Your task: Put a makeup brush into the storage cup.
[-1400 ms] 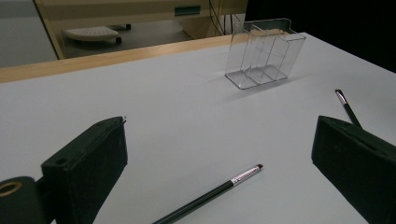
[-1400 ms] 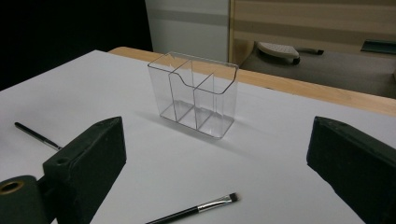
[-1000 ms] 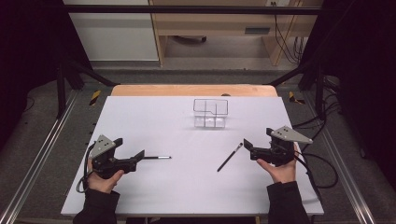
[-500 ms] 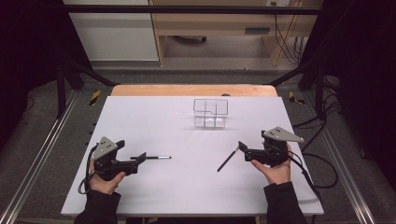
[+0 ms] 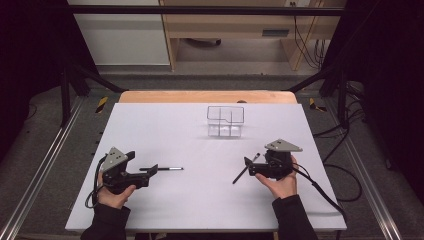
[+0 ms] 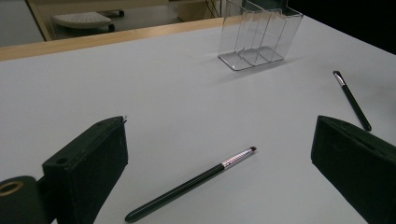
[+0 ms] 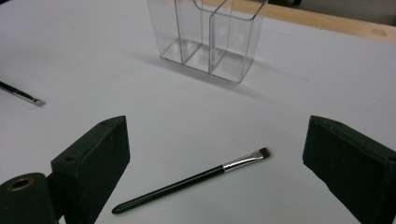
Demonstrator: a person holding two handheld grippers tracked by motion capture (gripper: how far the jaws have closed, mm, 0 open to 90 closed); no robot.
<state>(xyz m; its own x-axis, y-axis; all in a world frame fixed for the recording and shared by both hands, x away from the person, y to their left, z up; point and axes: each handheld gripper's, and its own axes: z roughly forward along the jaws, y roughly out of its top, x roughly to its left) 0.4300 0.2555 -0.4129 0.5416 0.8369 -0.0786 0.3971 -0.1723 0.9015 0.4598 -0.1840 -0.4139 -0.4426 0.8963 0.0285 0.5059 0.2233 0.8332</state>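
Two slim makeup brushes are seen lying flat on the white tabletop (image 5: 200, 200), a fine-tipped liner brush (image 6: 191, 183) between the spread jaws of the left claw (image 5: 152, 169) and an angled brush (image 7: 191, 179) between the equally wide-open, empty jaws of the right claw (image 5: 247, 163). Each is judged light, stiff and prone to rolling on its glossy black handle, so a hold is best taken mid-handle, below the silver ferrule and away from the soft bristles. A clear, three-compartment acrylic organizer (image 5: 226, 121) is shown standing empty farther back, well apart from both brushes.
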